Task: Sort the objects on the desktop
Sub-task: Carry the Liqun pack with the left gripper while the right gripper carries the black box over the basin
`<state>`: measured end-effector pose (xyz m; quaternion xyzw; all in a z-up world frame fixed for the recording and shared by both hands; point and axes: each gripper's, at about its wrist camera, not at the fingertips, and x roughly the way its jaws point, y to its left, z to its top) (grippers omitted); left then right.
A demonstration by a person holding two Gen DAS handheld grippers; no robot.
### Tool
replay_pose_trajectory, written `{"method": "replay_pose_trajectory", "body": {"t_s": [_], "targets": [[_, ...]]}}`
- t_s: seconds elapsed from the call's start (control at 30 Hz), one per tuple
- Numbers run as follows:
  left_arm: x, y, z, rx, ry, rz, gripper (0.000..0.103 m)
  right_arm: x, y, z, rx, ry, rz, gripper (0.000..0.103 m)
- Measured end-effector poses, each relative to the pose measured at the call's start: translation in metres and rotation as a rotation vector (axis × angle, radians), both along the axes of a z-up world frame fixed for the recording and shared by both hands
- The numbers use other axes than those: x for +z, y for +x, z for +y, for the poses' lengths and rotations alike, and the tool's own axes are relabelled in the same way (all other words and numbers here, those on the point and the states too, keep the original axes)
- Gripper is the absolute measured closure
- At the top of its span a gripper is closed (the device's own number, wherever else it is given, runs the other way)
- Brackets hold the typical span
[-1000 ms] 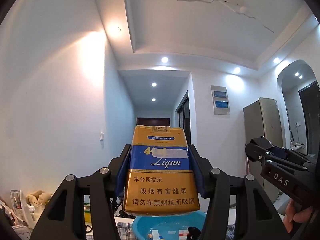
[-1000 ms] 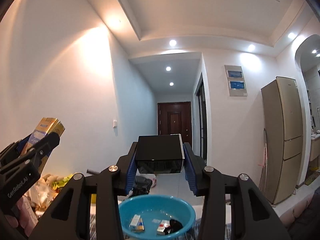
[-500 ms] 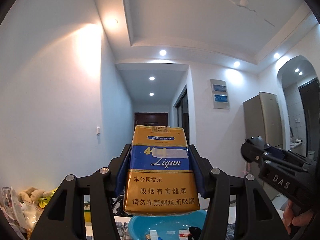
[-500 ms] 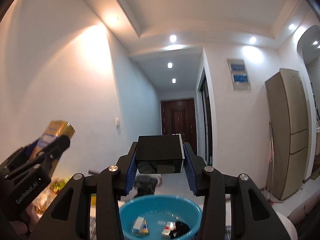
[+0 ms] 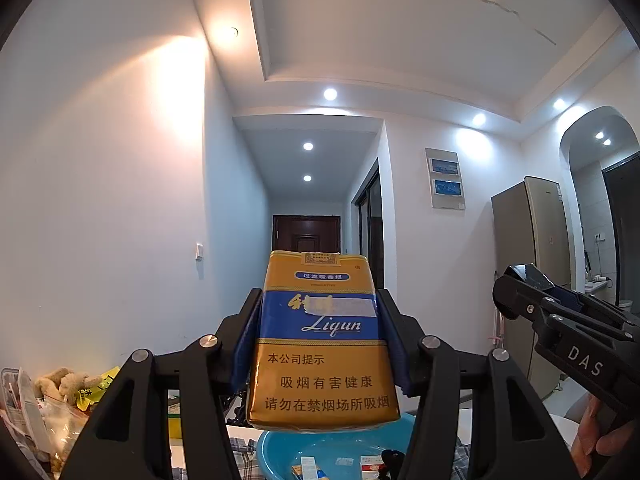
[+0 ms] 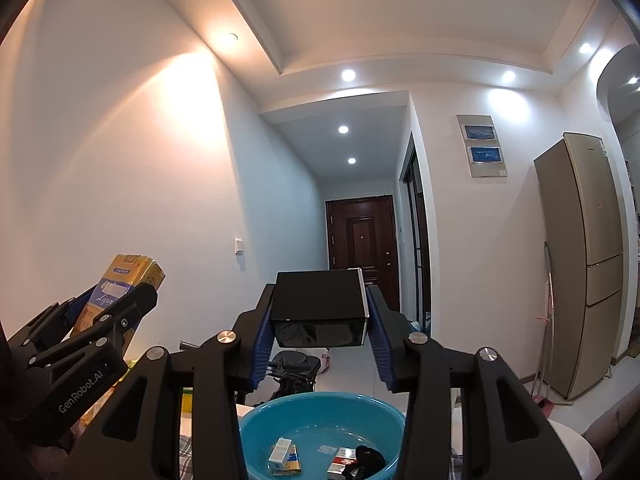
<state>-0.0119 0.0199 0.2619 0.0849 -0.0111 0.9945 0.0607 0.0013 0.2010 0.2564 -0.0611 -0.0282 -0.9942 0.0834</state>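
Note:
My left gripper (image 5: 320,312) is shut on a yellow and blue cigarette pack (image 5: 322,344), held upright high above a blue plastic basin (image 5: 280,446). My right gripper (image 6: 320,312) is shut on a black box (image 6: 319,302) above the same basin (image 6: 256,432). The basin holds several small packs (image 6: 285,456) and a black item (image 6: 370,456). The right gripper shows at the right edge of the left wrist view (image 5: 520,292). The left gripper with its pack shows at the left of the right wrist view (image 6: 116,300).
The basin stands on a checked cloth (image 5: 244,456). Plastic bags and a plush toy (image 5: 60,384) pile up at the left. A fridge (image 6: 580,264) stands at the right, a dark door (image 6: 362,248) at the corridor's end.
Both grippers have kept their holds. Both views have tilted a little between frames; the basin now shows lower and more fully in the right wrist view.

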Motion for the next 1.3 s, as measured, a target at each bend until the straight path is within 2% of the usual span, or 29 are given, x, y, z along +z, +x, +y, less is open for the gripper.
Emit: {"method": "replay_pose_trajectory", "body": {"t_s": [0.27, 0.43, 0.73, 0.93, 1.13, 1.3], "targets": [[-0.007, -0.034, 0.0, 0.002, 0.021, -0.053, 0.046, -0.004, -0.013, -0.002, 0.012, 0.004, 0.0, 0.062], [-0.014, -0.057, -0.001, -0.003, 0.021, -0.044, 0.046, -0.008, -0.03, -0.002, 0.016, -0.001, -0.011, 0.062], [-0.027, -0.101, 0.005, -0.019, 0.024, -0.093, 0.046, -0.026, -0.086, 0.004, -0.011, -0.021, -0.095, 0.062], [-0.048, -0.142, 0.013, 0.009, 0.005, -0.114, 0.046, -0.049, -0.128, 0.006, -0.019, -0.02, -0.157, 0.062], [-0.074, -0.19, 0.019, 0.006, -0.002, -0.212, 0.046, -0.074, -0.162, 0.005, -0.015, -0.016, -0.24, 0.062], [-0.092, -0.212, 0.023, -0.003, -0.009, -0.283, 0.046, -0.085, -0.175, 0.01, -0.011, -0.034, -0.283, 0.062]]}}
